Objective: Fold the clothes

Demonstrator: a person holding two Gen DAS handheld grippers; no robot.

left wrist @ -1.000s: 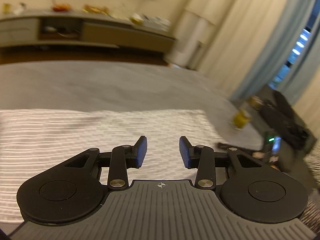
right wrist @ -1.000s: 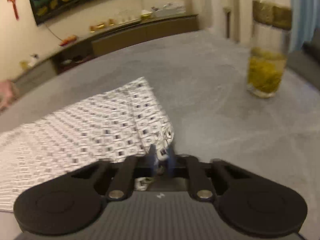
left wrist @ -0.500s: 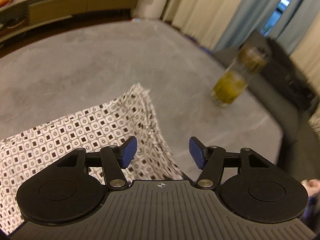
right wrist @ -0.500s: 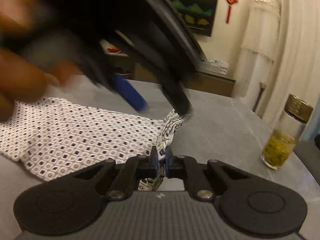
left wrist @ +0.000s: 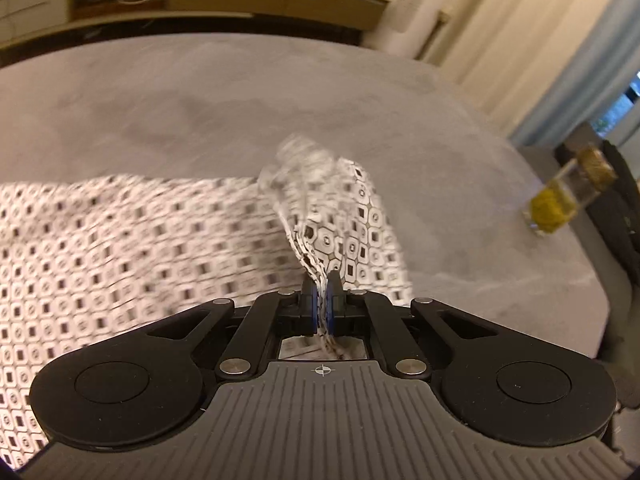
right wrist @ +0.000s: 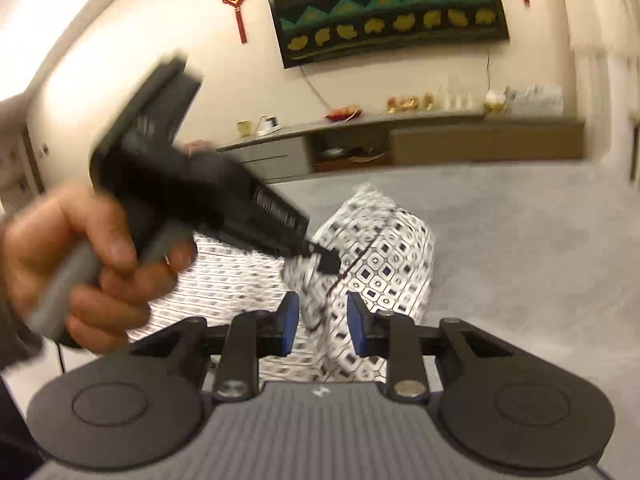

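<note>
From the left wrist view, the left gripper [left wrist: 319, 300] is pinching a bunched corner of the patterned garment [left wrist: 120, 248] between its blue pads, lifting that corner clear of the grey bed [left wrist: 200, 100] while the rest is lying spread toward the bed's left edge. Holding the corner up like this is probably meant to let it carry over for a fold. A glass jar [left wrist: 560, 204] is standing near the bed's right edge, well apart from the cloth.

From the right wrist view, the right gripper [right wrist: 322, 324] is standing spread, its pads either side of the raised fabric [right wrist: 380, 256] without gripping it. The person's hand [right wrist: 76, 264] is holding the left gripper's handle, whose tip [right wrist: 326, 264] is biting the cloth just ahead.
</note>
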